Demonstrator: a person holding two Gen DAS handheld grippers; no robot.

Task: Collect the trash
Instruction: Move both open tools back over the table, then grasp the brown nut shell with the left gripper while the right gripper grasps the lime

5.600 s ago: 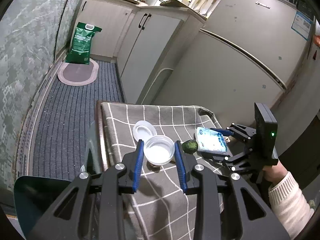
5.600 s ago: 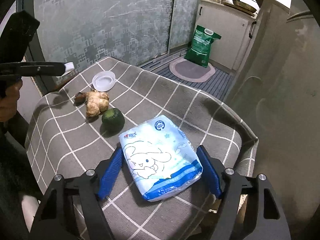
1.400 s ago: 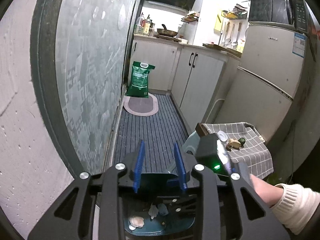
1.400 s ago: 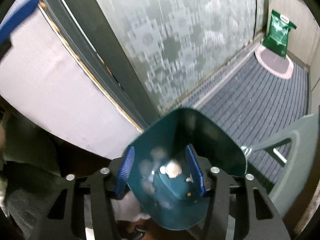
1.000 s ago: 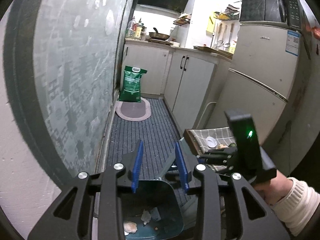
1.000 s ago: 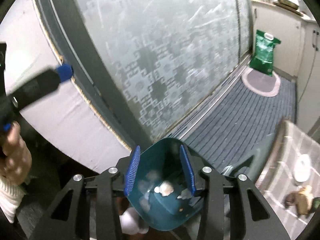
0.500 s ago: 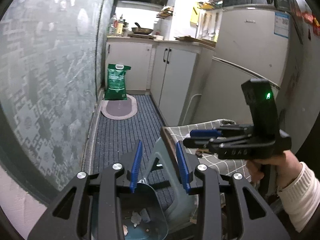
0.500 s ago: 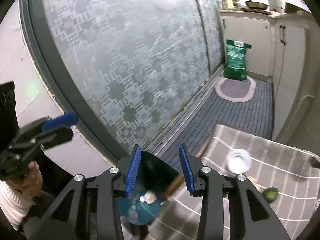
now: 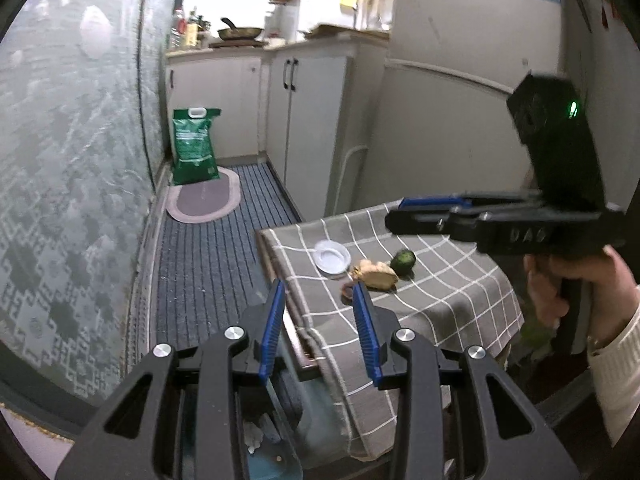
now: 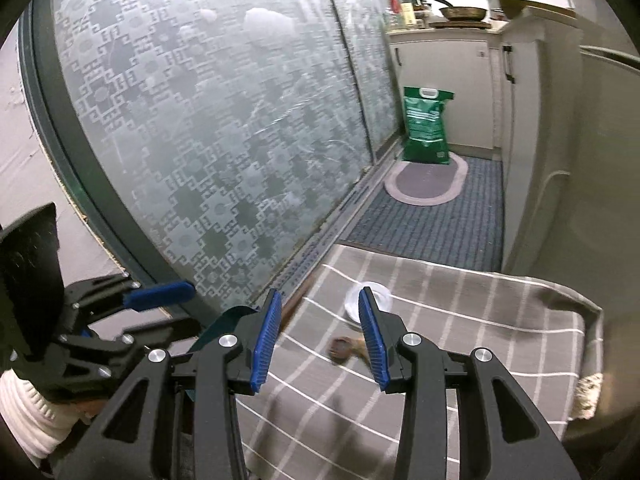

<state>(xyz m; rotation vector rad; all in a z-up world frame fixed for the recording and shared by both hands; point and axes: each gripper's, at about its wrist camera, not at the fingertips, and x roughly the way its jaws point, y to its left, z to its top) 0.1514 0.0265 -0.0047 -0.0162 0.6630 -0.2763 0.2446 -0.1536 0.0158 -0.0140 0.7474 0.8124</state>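
Both tools have swung from the teal plastic bin toward the grey checked counter; left tool and right tool stand spread, empty. Refrigerator lettering is unreadable.

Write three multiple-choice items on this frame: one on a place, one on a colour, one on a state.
1. Where does the white lid lie?
A. on the checked cloth
B. on the oval mat
C. in the bin

2. What colour is the bag by the cabinets?
A. red
B. green
C. yellow

3. How do the left gripper's jaws stand?
A. clamped on the lid
B. apart, holding nothing
C. clamped on the ginger

Answers: 1 A, the lid sits on the cloth near the ginger; 2 B, the bag is plainly green; 3 B, nothing lies between the blue pads.
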